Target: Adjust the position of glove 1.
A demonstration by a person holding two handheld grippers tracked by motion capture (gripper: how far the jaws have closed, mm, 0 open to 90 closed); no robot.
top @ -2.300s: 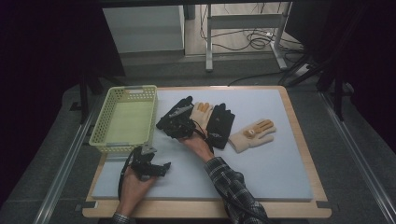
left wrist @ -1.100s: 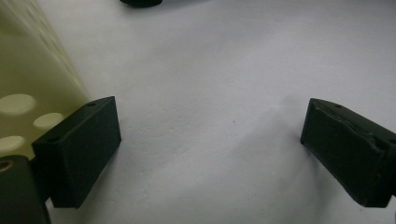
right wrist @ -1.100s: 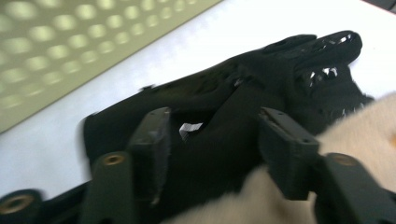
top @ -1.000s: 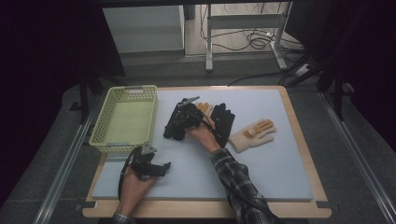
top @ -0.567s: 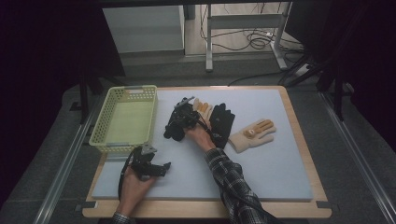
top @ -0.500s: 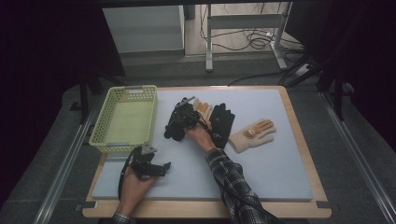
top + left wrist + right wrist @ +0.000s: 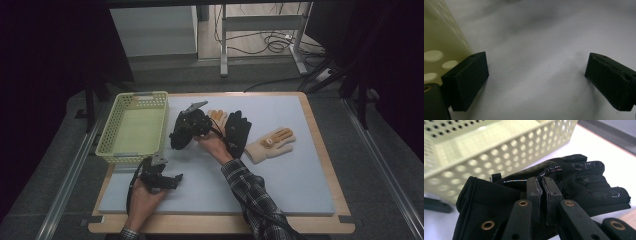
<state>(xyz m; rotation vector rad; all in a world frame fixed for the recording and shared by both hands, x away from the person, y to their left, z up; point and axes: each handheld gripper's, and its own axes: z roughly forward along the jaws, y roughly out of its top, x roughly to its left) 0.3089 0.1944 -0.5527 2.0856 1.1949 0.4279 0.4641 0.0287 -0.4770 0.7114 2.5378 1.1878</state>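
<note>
At the left of the frame stands the basket (image 7: pixel 132 127); below it the left gripper (image 7: pixel 162 179) rests with its jaws wide apart and nothing between them. In the centre the right gripper (image 7: pixel 541 195) is clamped on a black glove (image 7: pixel 574 180), lifted just beside the basket wall. The thin pinch may slip, or the hanging glove may catch the rim. To the right the mat (image 7: pixel 280 175) is free.

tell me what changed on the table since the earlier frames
The right gripper has just closed its jaws on a black glove and lifted it toward the yellow basket. The left gripper stayed put and open on the mat; the tan glove and second black glove stayed.
</note>
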